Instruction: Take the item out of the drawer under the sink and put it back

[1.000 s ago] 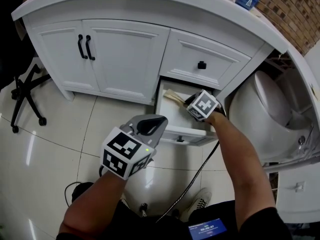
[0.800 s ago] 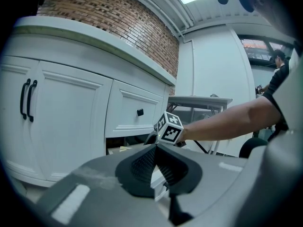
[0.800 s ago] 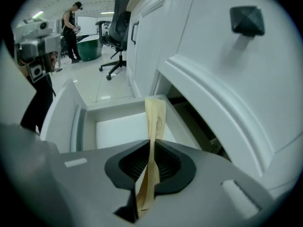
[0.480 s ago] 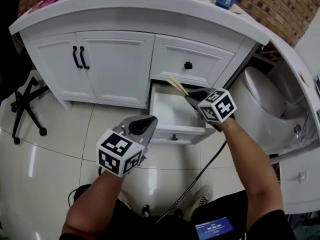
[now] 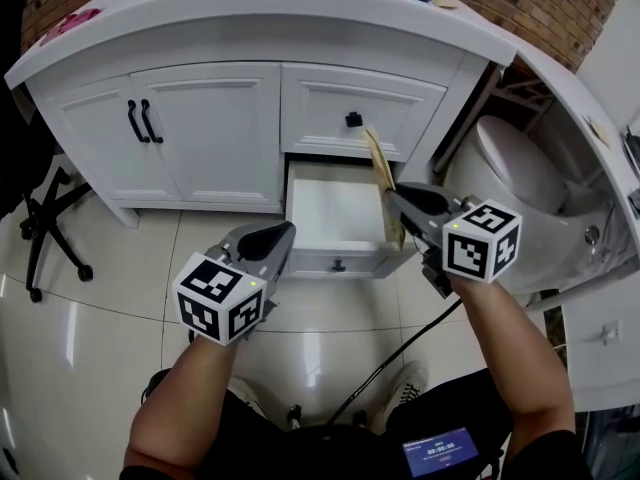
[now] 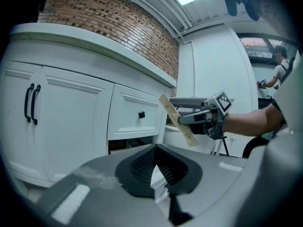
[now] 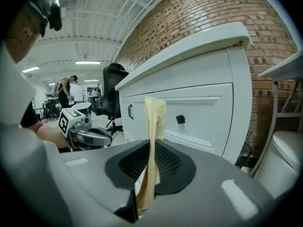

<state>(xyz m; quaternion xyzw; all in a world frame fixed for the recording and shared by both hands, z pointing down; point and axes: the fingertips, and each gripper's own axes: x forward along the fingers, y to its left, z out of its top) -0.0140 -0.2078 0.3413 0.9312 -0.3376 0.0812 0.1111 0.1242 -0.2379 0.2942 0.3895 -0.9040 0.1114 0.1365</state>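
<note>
The low drawer (image 5: 335,213) under the sink counter stands pulled out, its white inside bare. My right gripper (image 5: 402,204) hovers above the drawer's right edge, shut on a flat tan packet (image 5: 380,173) that sticks up between the jaws. In the right gripper view the packet (image 7: 154,136) stands upright between the dark pads. My left gripper (image 5: 274,240) hangs shut and empty in front of the drawer's left corner. The left gripper view shows its pads (image 6: 142,167) closed together, with the right gripper (image 6: 182,111) and the packet (image 6: 178,120) beyond them.
Above the open drawer is a shut drawer with a black knob (image 5: 353,120); double cabinet doors (image 5: 140,120) are to the left. A toilet (image 5: 510,173) stands at the right, an office chair base (image 5: 45,223) at the left. A black cable (image 5: 400,348) runs over the tiled floor.
The right gripper has lifted the tan packet out of the drawer and drawn it back to the right. The left gripper has hardly moved.
</note>
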